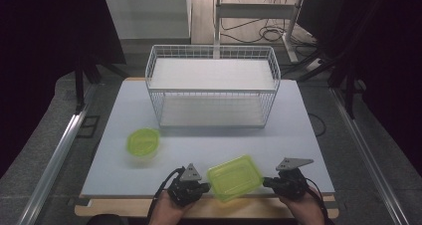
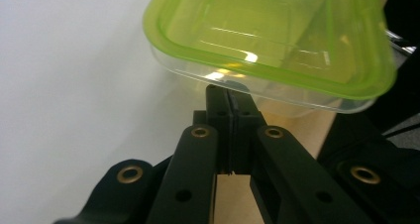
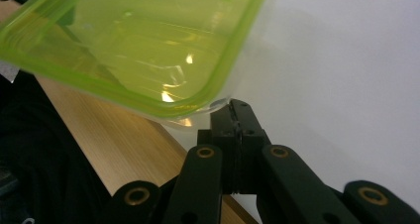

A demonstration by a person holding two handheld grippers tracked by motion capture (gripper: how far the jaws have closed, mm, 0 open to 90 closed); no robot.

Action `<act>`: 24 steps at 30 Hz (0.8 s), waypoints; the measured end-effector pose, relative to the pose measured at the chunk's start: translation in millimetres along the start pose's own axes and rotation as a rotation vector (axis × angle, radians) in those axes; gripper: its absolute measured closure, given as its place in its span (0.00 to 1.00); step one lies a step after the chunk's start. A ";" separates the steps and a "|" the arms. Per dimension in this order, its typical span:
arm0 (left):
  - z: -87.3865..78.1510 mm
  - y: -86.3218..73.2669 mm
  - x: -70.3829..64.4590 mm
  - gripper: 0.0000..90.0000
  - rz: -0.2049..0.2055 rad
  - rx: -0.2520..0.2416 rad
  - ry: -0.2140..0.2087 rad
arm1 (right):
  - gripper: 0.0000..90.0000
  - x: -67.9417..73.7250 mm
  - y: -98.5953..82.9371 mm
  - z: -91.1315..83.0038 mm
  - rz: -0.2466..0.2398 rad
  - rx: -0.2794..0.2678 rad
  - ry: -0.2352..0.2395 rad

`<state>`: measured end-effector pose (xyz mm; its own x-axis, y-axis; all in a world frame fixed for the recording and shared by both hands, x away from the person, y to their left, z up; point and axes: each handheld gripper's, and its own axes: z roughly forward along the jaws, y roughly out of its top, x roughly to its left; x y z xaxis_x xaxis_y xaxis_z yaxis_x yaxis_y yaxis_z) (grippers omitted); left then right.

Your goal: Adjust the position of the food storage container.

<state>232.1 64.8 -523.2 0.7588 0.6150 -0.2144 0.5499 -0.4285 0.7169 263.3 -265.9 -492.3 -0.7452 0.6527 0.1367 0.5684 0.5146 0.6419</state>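
- High view: we hold the rectangular green-lidded container between our two grippers at the near edge of the white surface, lifted and tilted, partly over the wooden strip in front.
- Our left gripper meets the container's left end; our right gripper meets its right end.
- Left gripper view: the left gripper's jaws are pressed together with no gap between them, and their tips sit against the clear underside of the container, just below its green rim. We cannot tell whether a thin lip of the rim is pinched between them.
- Right gripper view: the right gripper's jaws are likewise drawn fully together, their tips touching the lower corner of the container where the clear wall meets the green lid. Again we cannot make out if any plastic lies between the tips.
- Farther back on the surface, to the left, a round green-lidded container rests by itself, well apart from the one we hold.
- Behind both stands a white wire basket rack with a flat shelf at its top and another at its base, set near the far edge of the surface.
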 end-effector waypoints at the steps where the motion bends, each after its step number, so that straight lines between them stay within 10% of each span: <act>1: 0.0 0.0 0.0 1.00 0.000 0.000 0.000 | 0.99 0.0 0.0 0.0 0.000 0.000 0.000; 16: -0.4 0.5 33.2 1.00 -0.081 0.027 0.032 | 0.99 9.3 14.9 27.6 -0.034 0.010 0.052; 24: -12.5 -10.0 28.3 1.00 -0.089 0.033 0.027 | 0.99 6.5 6.6 14.3 -0.008 -0.002 0.051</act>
<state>243.8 94.7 -528.1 0.6973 0.6687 -0.2579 0.6260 -0.3930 0.6735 267.2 -250.3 -497.9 -0.7666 0.6194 0.1696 0.5616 0.5185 0.6449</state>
